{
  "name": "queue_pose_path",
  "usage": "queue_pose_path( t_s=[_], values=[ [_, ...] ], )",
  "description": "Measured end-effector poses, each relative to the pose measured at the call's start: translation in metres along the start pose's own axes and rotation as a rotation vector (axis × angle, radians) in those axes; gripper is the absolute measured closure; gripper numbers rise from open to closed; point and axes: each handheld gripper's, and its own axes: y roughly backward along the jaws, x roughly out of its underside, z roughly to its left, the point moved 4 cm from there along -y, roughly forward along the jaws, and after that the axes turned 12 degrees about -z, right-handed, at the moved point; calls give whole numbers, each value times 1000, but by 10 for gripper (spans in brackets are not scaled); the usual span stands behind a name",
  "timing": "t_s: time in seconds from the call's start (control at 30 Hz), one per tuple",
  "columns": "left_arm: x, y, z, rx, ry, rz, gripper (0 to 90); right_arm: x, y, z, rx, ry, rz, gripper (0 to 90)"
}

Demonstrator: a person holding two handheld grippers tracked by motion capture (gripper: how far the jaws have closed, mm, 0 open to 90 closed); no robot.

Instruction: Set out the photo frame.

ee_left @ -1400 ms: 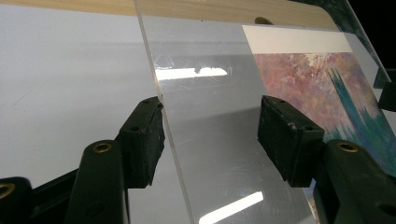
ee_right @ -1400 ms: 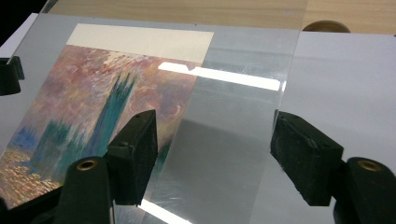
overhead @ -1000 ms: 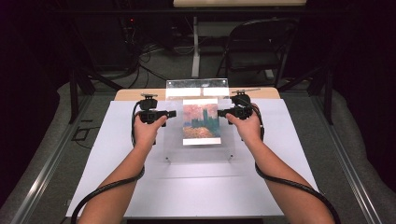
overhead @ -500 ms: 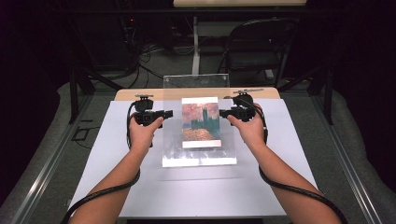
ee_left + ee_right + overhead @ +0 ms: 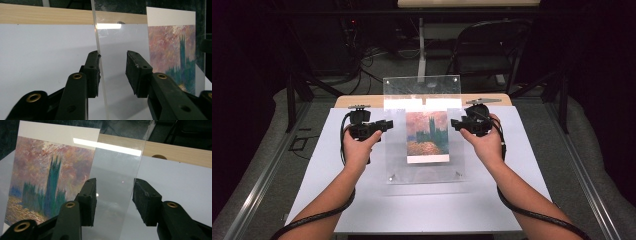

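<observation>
Left gripper: jaws part open, have just been closing. The left edge of the clear acrylic sheet runs between them, hard against the left-hand pad, maybe touching; the other pad stands clear of the sheet, so no clamp.

Right gripper: jaws also part open and have just been closing. The sheet's right edge passes between them, nearer the right-hand pad, with a visible gap to both pads. Not gripped.

Taking the sheet as reference: it is tilted, top edge raised toward the far side, bottom edge low over the white mat. The painting print sits behind the sheet, at its centre, showing through it. In the high view the left gripper is at the sheet's left edge and the right gripper at its right edge, both at about mid height. The wooden table edge lies beyond the sheet's top.
</observation>
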Motion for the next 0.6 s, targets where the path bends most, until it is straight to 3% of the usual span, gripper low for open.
queue_pose_path(
  t_s=[0.2, 0.33, 0.53, 0.6],
  values=[
    [6, 27, -11, 31, -53, -34, 684, 4, 29, 10, -9, 55, -57, 584],
    [14, 44, -21, 39, -85, -70, 696, 9, 47, 17, -25, 62, -100, 599],
    [28, 66, -31, 82, -90, -118, 697, 21, 75, 27, -40, 66, -169, 611],
    [32, 73, -34, 86, -111, -120, 696, 25, 84, 31, -48, 76, -184, 611]
  ],
)
